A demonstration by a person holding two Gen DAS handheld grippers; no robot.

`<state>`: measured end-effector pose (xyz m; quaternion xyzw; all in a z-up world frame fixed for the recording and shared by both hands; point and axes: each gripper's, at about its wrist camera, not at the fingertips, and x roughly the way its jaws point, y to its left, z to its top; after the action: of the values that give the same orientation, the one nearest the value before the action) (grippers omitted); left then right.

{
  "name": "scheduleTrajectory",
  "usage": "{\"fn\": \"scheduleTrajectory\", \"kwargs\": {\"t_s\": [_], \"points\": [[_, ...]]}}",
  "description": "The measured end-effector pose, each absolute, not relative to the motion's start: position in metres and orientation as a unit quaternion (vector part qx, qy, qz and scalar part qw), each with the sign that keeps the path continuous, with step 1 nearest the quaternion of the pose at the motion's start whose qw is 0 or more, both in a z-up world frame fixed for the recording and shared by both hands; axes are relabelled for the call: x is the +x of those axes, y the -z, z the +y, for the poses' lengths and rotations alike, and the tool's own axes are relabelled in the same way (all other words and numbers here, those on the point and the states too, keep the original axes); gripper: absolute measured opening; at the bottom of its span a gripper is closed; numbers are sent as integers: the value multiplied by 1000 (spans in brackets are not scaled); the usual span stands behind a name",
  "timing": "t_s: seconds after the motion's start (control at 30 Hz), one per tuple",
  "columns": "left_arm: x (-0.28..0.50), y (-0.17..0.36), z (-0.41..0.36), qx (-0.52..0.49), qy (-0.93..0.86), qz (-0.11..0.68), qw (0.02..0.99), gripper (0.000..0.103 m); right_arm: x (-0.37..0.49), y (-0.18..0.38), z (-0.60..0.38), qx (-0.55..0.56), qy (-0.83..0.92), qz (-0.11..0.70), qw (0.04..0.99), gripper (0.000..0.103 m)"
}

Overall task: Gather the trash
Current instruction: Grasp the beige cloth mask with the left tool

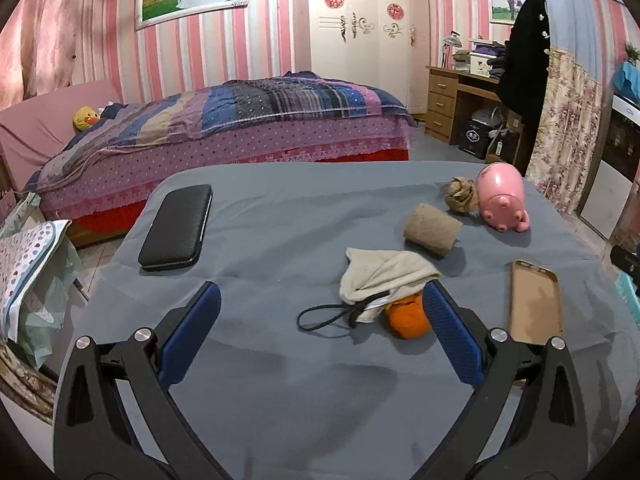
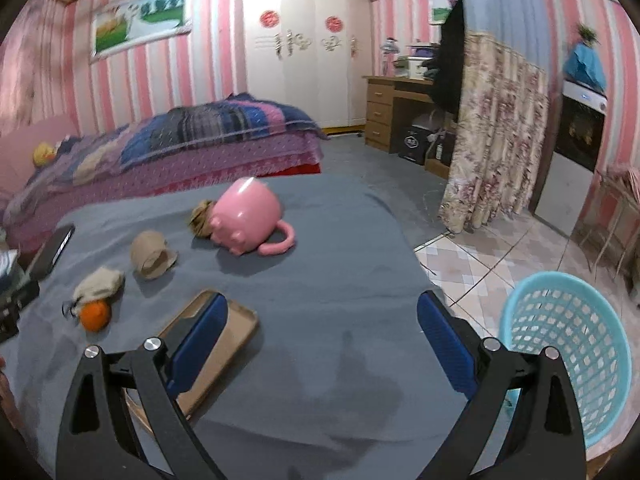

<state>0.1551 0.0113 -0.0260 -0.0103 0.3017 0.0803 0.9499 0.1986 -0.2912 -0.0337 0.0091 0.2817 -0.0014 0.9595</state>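
Blue-padded left tongs (image 1: 320,332) hung wide open and empty over the grey-covered table (image 1: 280,400), and the right tongs (image 2: 322,338) were spread just as wide, holding nothing. Taking the orange peel (image 1: 408,316) as the landmark: it lay just ahead of the left tongs' right pad, tucked under a cream cloth (image 1: 384,276) with a black cord (image 1: 324,316) trailing to its left. A tan phone case (image 1: 536,300) lay to its right, a black case (image 1: 178,228) well to its left. Beyond it sat a cardboard roll (image 1: 432,230), then a crumpled paper ball (image 1: 460,196) touching a pink pig mug (image 1: 502,198). The blue basket (image 2: 568,352) stood on the floor past the table's right edge. Nothing looked collected yet; the reach was only starting. Next, the left tongs would need to close on the peel without snagging the cloth.
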Motion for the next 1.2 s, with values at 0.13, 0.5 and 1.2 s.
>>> {"fn": "scheduleTrajectory", "kwargs": {"t_s": [0.13,0.5,1.2], "points": [[158,34,18,-11,-86,314,946,97,206,41,-277,2,-19,303,953,94],[175,67,13,-2,-61,380,923,97,220,65,-259,-6,-39,348,936,98],[270,70,-11,-19,23,441,897,30,229,63,-253,-61,-5,350,935,98]]}}
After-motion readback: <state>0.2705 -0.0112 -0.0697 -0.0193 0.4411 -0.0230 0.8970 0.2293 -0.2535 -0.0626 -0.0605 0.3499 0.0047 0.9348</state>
